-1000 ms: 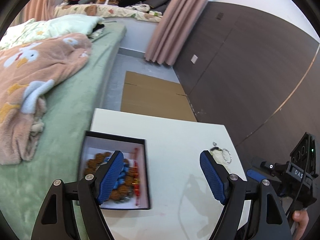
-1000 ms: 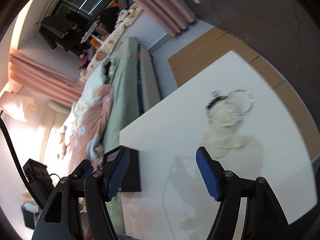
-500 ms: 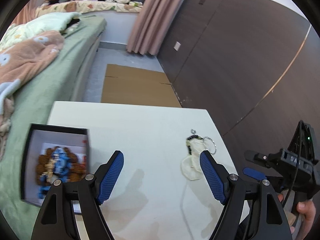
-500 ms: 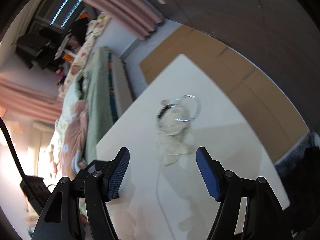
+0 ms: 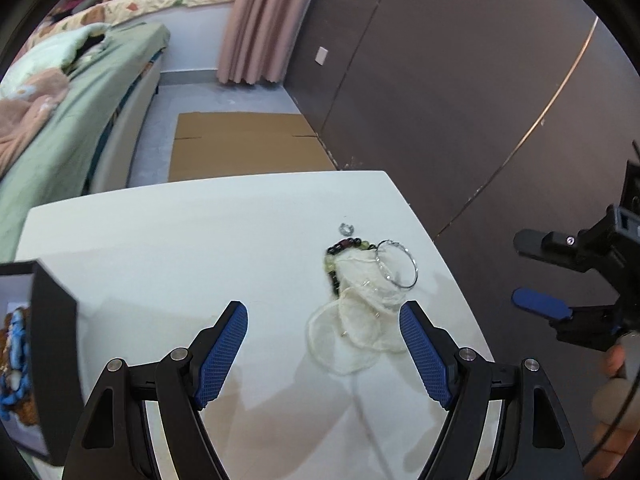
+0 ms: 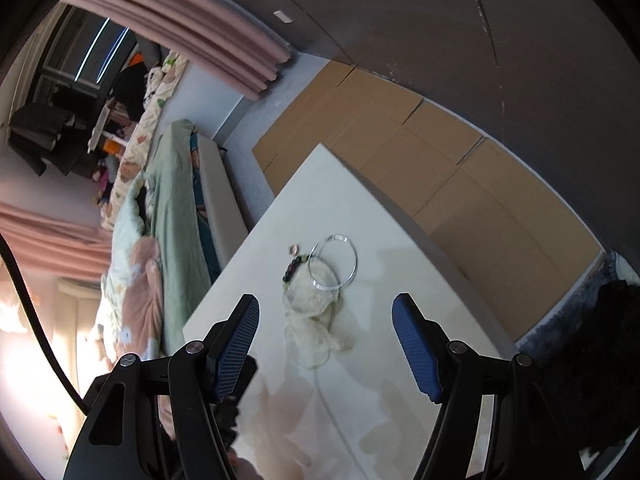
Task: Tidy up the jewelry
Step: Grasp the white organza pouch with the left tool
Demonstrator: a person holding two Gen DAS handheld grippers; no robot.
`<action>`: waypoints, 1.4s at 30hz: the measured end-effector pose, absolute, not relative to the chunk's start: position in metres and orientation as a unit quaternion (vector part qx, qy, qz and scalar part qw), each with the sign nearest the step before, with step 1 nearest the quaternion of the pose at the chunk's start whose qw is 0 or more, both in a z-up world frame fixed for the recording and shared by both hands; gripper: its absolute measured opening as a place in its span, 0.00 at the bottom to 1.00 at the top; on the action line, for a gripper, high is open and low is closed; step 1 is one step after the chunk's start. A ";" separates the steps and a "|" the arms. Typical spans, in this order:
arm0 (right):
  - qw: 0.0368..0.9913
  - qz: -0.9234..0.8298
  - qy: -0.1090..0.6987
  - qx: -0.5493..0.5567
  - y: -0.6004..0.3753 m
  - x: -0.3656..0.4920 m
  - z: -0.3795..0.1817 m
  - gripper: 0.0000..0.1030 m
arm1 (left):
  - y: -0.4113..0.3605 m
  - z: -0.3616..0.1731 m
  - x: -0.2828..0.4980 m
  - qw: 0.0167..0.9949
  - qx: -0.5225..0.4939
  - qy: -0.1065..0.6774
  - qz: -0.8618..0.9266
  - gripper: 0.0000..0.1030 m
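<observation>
Both grippers, left (image 5: pixel 323 350) & right (image 6: pixel 325 346), spread wide (nothing held) above bracelet pile (image 5: pixel 362 280).

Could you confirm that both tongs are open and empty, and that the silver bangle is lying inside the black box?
Not quite: both tongs are open and empty, but the silver bangle lies on the white table beside the mesh pouch, as the left wrist view shows.

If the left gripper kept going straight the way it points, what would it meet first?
Probably the sheer cream fabric pouch on the white table, slightly right of centre between the open left gripper fingers; depth is uncertain.
</observation>
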State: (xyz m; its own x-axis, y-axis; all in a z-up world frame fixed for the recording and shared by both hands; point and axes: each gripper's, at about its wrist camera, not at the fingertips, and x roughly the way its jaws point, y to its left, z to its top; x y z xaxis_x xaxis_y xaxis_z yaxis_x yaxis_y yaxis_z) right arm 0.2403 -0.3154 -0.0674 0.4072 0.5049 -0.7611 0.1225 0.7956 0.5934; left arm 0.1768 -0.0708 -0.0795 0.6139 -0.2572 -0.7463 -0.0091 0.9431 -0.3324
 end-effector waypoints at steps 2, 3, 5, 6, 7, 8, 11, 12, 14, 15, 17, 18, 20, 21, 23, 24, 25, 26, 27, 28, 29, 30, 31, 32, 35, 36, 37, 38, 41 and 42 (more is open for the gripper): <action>0.788 0.113 0.528 0.294 -0.316 0.243 -0.066 0.68 | -0.076 -0.082 0.183 0.885 -0.149 0.435 -0.072 0.77; 0.790 0.109 0.527 0.294 -0.317 0.244 -0.065 0.68 | -0.080 -0.084 0.187 0.885 -0.148 0.436 -0.074 0.77; 0.789 0.109 0.526 0.298 -0.317 0.245 -0.065 0.68 | -0.087 -0.087 0.192 0.885 -0.145 0.436 -0.077 0.77; 0.787 0.110 0.526 0.302 -0.317 0.246 -0.065 0.68 | -0.090 -0.088 0.194 0.884 -0.141 0.438 -0.077 0.77; 0.785 0.112 0.526 0.306 -0.316 0.247 -0.066 0.68 | -0.093 -0.090 0.195 0.884 -0.135 0.442 -0.076 0.77; 0.784 0.112 0.527 0.307 -0.316 0.247 -0.066 0.68 | -0.096 -0.091 0.197 0.884 -0.130 0.444 -0.076 0.77; 0.785 0.111 0.528 0.305 -0.316 0.247 -0.067 0.68 | -0.106 -0.096 0.201 0.883 -0.119 0.447 -0.076 0.77; 0.784 0.111 0.528 0.306 -0.317 0.247 -0.067 0.68 | -0.109 -0.099 0.202 0.883 -0.113 0.450 -0.073 0.77; 0.785 0.109 0.527 0.306 -0.318 0.246 -0.067 0.68 | -0.114 -0.104 0.203 0.882 -0.101 0.456 -0.068 0.77; 0.785 0.108 0.527 0.306 -0.319 0.246 -0.067 0.68 | -0.117 -0.108 0.204 0.879 -0.091 0.464 -0.065 0.77; 0.786 0.103 0.527 0.306 -0.320 0.246 -0.068 0.68 | -0.122 -0.112 0.205 0.876 -0.080 0.472 -0.064 0.76; 0.786 0.101 0.528 0.306 -0.322 0.246 -0.069 0.68 | -0.124 -0.112 0.204 0.880 -0.069 0.466 -0.063 0.71; 0.785 0.098 0.529 0.306 -0.324 0.248 -0.071 0.68 | -0.126 -0.112 0.202 0.881 -0.051 0.466 -0.059 0.59; 0.785 0.097 0.530 0.306 -0.324 0.249 -0.072 0.68 | -0.127 -0.112 0.201 0.883 -0.039 0.465 -0.055 0.48; 0.784 0.095 0.532 0.305 -0.323 0.249 -0.073 0.68 | -0.123 -0.111 0.198 0.884 -0.034 0.463 -0.056 0.29; 0.784 0.094 0.532 0.305 -0.324 0.249 -0.074 0.68 | -0.120 -0.110 0.197 0.882 -0.043 0.465 -0.064 0.14; 0.784 0.094 0.533 0.304 -0.323 0.250 -0.075 0.68 | -0.118 -0.111 0.197 0.879 -0.055 0.467 -0.077 0.10; 0.784 0.094 0.533 0.303 -0.322 0.250 -0.075 0.68 | -0.114 -0.110 0.196 0.878 -0.063 0.467 -0.082 0.08; 0.785 0.095 0.534 0.300 -0.321 0.250 -0.075 0.68 | -0.111 -0.108 0.193 0.882 -0.059 0.461 -0.074 0.07; 0.785 0.095 0.535 0.298 -0.320 0.251 -0.075 0.68 | -0.109 -0.106 0.191 0.886 -0.054 0.455 -0.068 0.07; 0.786 0.096 0.535 0.295 -0.318 0.251 -0.075 0.68 | -0.108 -0.104 0.191 0.888 -0.052 0.452 -0.068 0.06; 0.786 0.096 0.536 0.293 -0.318 0.250 -0.076 0.68 | -0.105 -0.100 0.188 0.889 -0.054 0.449 -0.073 0.06; 0.786 0.096 0.536 0.292 -0.316 0.251 -0.076 0.68 | -0.102 -0.097 0.186 0.891 -0.058 0.444 -0.077 0.06; 0.787 0.096 0.537 0.290 -0.315 0.251 -0.076 0.68 | -0.099 -0.093 0.182 0.894 -0.059 0.438 -0.079 0.06; 0.788 0.093 0.538 0.285 -0.313 0.252 -0.077 0.68 | -0.091 -0.083 0.178 0.899 -0.062 0.426 -0.075 0.06; 0.788 0.093 0.539 0.283 -0.311 0.252 -0.078 0.68 | -0.087 -0.079 0.176 0.901 -0.069 0.422 -0.076 0.05; 0.788 0.093 0.541 0.281 -0.309 0.253 -0.079 0.68 | -0.083 -0.075 0.174 0.902 -0.075 0.418 -0.076 0.05; 0.787 0.093 0.542 0.279 -0.308 0.253 -0.079 0.68 | -0.080 -0.074 0.173 0.903 -0.079 0.415 -0.076 0.05; 0.787 0.098 0.546 0.270 -0.300 0.254 -0.083 0.68 | -0.069 -0.064 0.168 0.907 -0.095 0.405 -0.074 0.05; 0.787 0.099 0.547 0.268 -0.298 0.255 -0.083 0.68 | -0.065 -0.061 0.166 0.908 -0.098 0.401 -0.074 0.05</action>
State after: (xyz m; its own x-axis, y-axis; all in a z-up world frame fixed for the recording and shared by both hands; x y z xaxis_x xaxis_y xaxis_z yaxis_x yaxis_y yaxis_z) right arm 0.2547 -0.2975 -0.0833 0.3818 0.4489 -0.8079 0.1368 0.8371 0.5297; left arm 0.1662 -0.0653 -0.0611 0.6667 -0.2125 -0.7144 0.0556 0.9700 -0.2367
